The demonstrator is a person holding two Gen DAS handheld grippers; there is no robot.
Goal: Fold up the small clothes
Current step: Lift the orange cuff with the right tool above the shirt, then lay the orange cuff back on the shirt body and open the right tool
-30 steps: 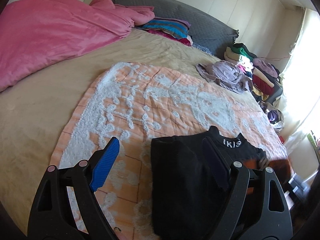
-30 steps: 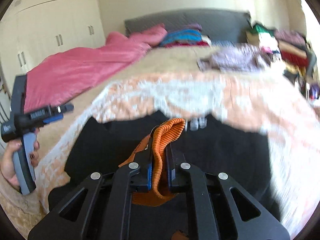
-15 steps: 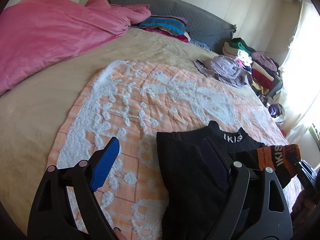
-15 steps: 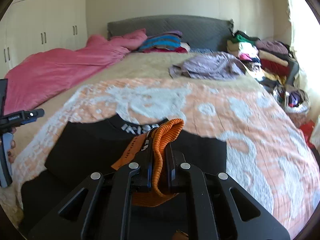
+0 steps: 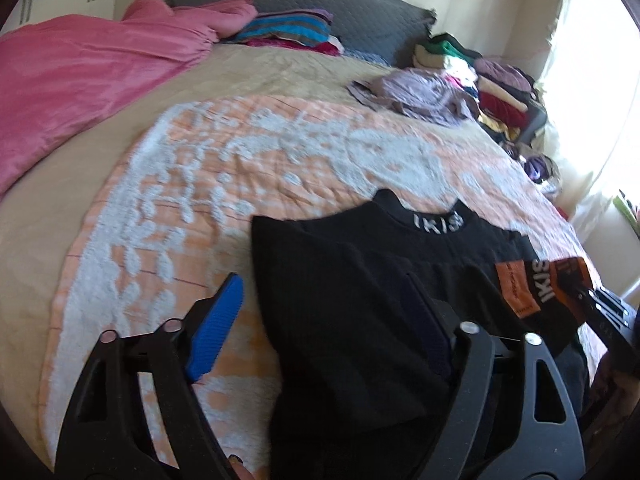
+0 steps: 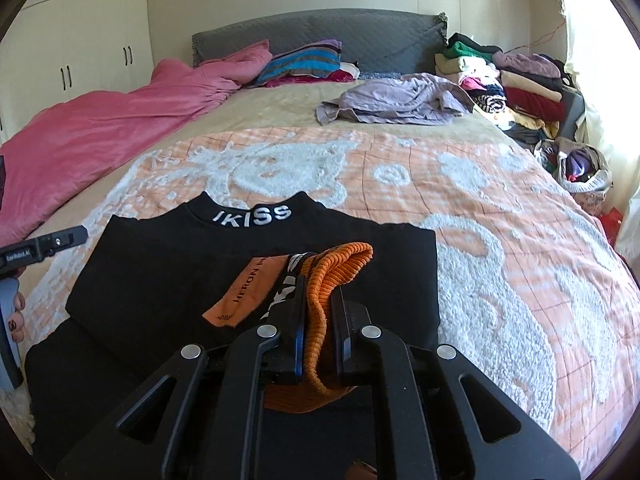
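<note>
Orange cuff (image 6: 320, 312) of black top (image 6: 168, 276) pinched in right gripper (image 6: 318, 320); left gripper (image 5: 320, 316) spread, closing.

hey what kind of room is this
Most likely a bedroom: a large bed with a grey padded headboard, a pink duvet, and white built-in wardrobes behind.

Both wrist views look down at a slant from near the foot edge of the bed (image 5: 280, 68), facing its headboard (image 6: 320, 32). Each sits close above the black top (image 6: 256, 264); both share it, the orange blanket (image 5: 280, 160) and the far clothes pile (image 6: 512, 76).
</note>
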